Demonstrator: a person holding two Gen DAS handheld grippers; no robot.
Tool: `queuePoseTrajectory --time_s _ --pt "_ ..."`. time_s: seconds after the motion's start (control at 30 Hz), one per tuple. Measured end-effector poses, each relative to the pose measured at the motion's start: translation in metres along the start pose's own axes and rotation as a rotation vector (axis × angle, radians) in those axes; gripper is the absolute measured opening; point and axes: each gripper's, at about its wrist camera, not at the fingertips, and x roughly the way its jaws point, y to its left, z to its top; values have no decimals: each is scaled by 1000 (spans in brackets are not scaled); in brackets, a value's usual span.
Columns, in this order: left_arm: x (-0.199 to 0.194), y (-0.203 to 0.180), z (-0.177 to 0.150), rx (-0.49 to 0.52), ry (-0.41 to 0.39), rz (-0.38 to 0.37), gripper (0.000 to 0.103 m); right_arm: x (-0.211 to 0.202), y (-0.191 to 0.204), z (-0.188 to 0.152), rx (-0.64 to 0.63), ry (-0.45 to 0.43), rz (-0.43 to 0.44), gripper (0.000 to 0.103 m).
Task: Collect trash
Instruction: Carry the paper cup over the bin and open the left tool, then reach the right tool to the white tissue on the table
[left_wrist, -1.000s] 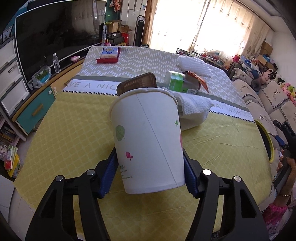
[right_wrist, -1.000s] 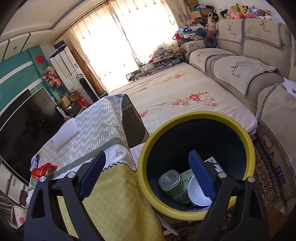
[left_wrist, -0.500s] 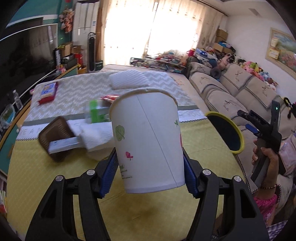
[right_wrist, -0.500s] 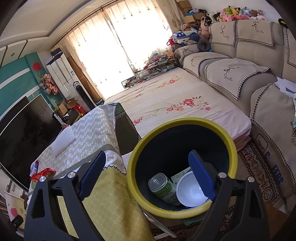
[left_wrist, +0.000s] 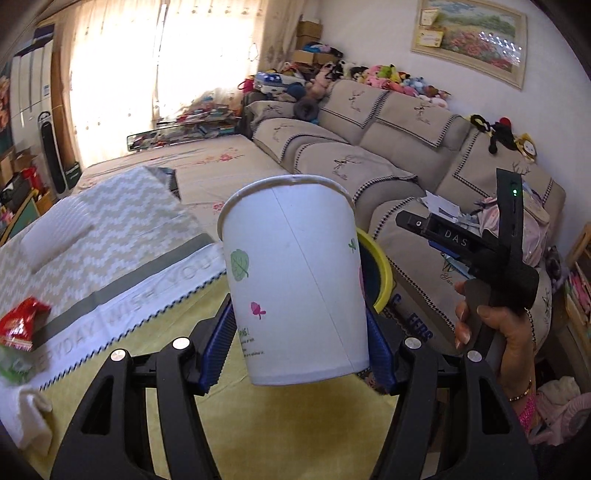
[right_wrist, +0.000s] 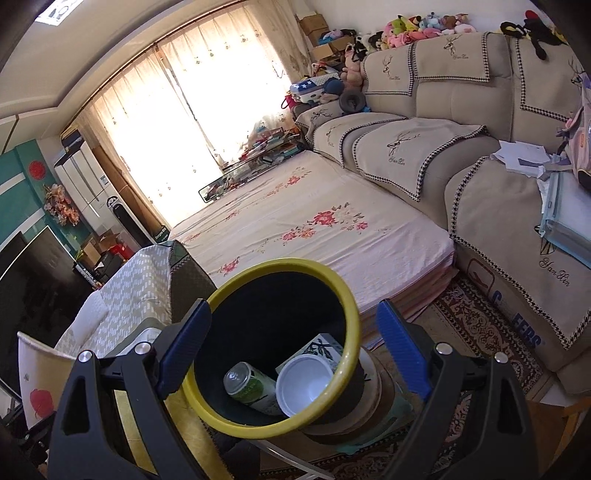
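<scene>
My left tool (left_wrist: 297, 347) is clamped on the paper cup (left_wrist: 293, 280), blue pads pressing both sides of its lower wall, cup upright with the rim tipped a little away from me. It's a thin, light paper thing, I'd say, easy to crush, so low near the stiffer base is where I want my grip, and gentle. It hangs over the yellow-clothed worktop (left_wrist: 277, 424), with the yellow-rimmed bin (left_wrist: 380, 273) peeking out just behind its right side. My right tool (right_wrist: 291, 350) is spread wide with nothing between its pads, angled down over the bin (right_wrist: 347, 306), where a green can (right_wrist: 255, 391) and a white bowl (right_wrist: 306, 382) already lie. From the left camera I see my right hand (left_wrist: 495, 332) gripping its handle, held upright beside the sofa (left_wrist: 406, 155). A red wrapper (left_wrist: 20, 325) waits back on the worktop.
</scene>
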Motion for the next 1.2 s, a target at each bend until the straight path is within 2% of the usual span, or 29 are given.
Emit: queuePoseTrajectory --time_s 0.2,0.3,0.37,0.4,0.47,0.53,0.7,0.93,1.2 --pt "58 -35 36 71 28 -57 63 -12 -31 9 22 -32 -76 86" --pt "87 -40 45 80 61 -51 64 -17 -43 11 36 -43 -110 86" --pt "108 -41 52 72 83 -41 71 -19 -50 12 46 -47 -128 86" --pt "117 -38 53 67 86 -28 82 -20 -52 12 51 -47 -134 86" --pt "123 -33 58 45 84 0 85 -21 -54 12 49 -46 -140 86" --pt "119 -24 60 15 70 -14 86 -20 -52 13 39 -44 -140 86" --pt "67 -3 60 -31 -45 8 92 -12 -33 9 10 -22 -111 86" --pt "-36 40 28 -136 -200 51 97 -7 4 1 -53 8 -67 86" --pt "-142 90 -27 -236 -324 231 98 -4 58 -12 -144 36 16 86"
